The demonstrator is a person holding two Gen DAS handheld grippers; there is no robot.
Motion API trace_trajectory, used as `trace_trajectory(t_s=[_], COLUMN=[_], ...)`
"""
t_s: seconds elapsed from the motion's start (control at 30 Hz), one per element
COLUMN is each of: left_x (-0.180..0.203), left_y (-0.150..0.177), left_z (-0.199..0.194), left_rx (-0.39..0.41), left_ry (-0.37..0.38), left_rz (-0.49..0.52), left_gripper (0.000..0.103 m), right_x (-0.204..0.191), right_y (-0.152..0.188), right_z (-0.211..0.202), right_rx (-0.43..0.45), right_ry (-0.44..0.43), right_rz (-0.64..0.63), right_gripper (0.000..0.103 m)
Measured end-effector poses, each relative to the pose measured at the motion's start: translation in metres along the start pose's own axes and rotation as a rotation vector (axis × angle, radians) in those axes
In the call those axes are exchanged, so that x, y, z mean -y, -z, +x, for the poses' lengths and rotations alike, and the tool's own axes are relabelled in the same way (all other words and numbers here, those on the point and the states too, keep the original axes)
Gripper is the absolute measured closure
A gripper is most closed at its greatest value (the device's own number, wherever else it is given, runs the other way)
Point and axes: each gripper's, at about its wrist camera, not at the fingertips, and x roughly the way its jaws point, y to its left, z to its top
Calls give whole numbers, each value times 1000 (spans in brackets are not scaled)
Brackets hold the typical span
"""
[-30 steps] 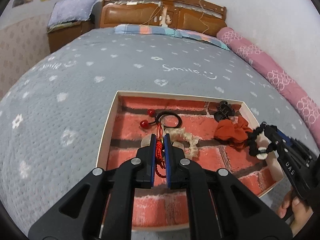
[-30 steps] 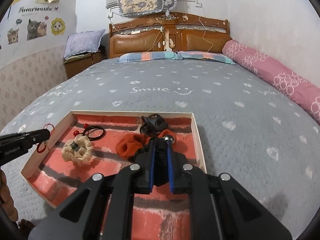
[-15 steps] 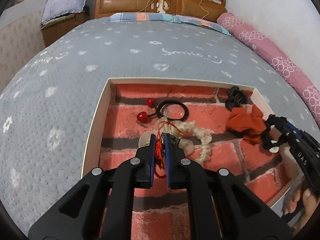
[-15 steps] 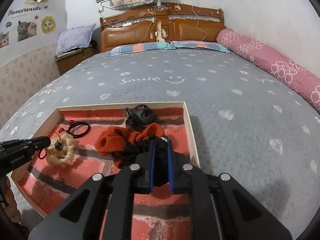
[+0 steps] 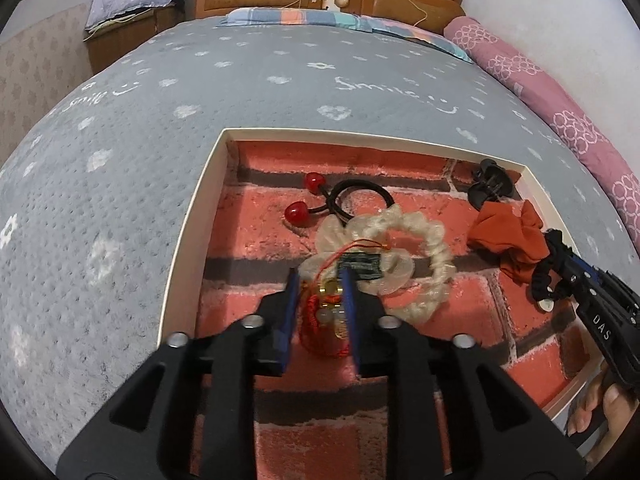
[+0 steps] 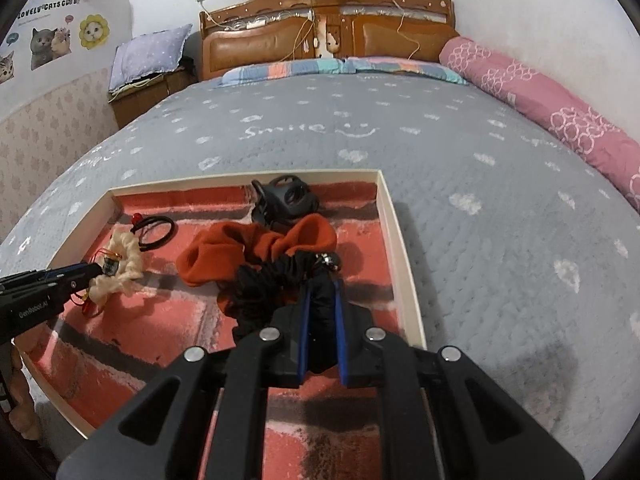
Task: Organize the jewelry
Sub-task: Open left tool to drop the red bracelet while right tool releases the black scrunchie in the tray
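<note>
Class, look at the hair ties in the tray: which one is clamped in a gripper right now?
The black scrunchie, pinched in the right gripper. The orange scrunchie, cream scrunchie and cherry-bead hair tie lie free.

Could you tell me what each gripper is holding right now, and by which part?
The right gripper pinches the black scrunchie by its near loop. The left gripper is opening around the red tassel charm, no longer pressing it.

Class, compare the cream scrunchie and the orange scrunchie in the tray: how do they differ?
The cream scrunchie lies open as a ring; the orange scrunchie is bunched in a heap. The cream one sits mid-tray, by the left tongs; the orange one lies nearer the right wall. Both rest on the tray floor.
</note>
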Motion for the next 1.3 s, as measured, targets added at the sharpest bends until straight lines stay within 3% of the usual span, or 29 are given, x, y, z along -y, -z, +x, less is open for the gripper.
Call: trace_trajectory(t_s=[0.1, 0.27, 0.3, 0.33, 0.4, 0.43, 0.57, 0.8, 1.03, 1.3], left_x=[-2, -2, -1, 0, 0, 0, 1, 0, -3, 0], left_y=[0, 1, 1, 1, 0, -1, -1, -4, -7, -7], left_z=[2, 1, 1, -1, -6, -9, -16, -35, -53, -65], left_rx=[-3, -1, 3, 12, 35, 49, 74, 124, 144, 172], left_ry=[-3, 10, 8, -9, -24, -28, -52, -66, -40, -46], left_rz=[-8, -6, -3, 2, -2, -3, 4, 1, -13, 6], left_gripper=[63, 58, 52, 38, 23, 20, 15, 5, 5, 5], right_x=[2, 2, 2, 1, 1, 1, -1, -1, 4, 3], right_y=[1, 1, 1, 1, 1, 1, -1, -6, -10, -11], right_z=[3, 5, 5, 5, 5, 5, -4, -18, -34, -40], right_rx=[-8, -21, -20, -21, -24, -24, 3, 50, 105, 124], right_ry=[-11, -15, -14, -12, -11, -9, 10, 27, 41, 46], right_rz=[13, 18, 17, 17, 17, 16, 3, -4, 17, 12], right_gripper=[91, 88, 88, 88, 88, 87, 54, 39, 21, 19])
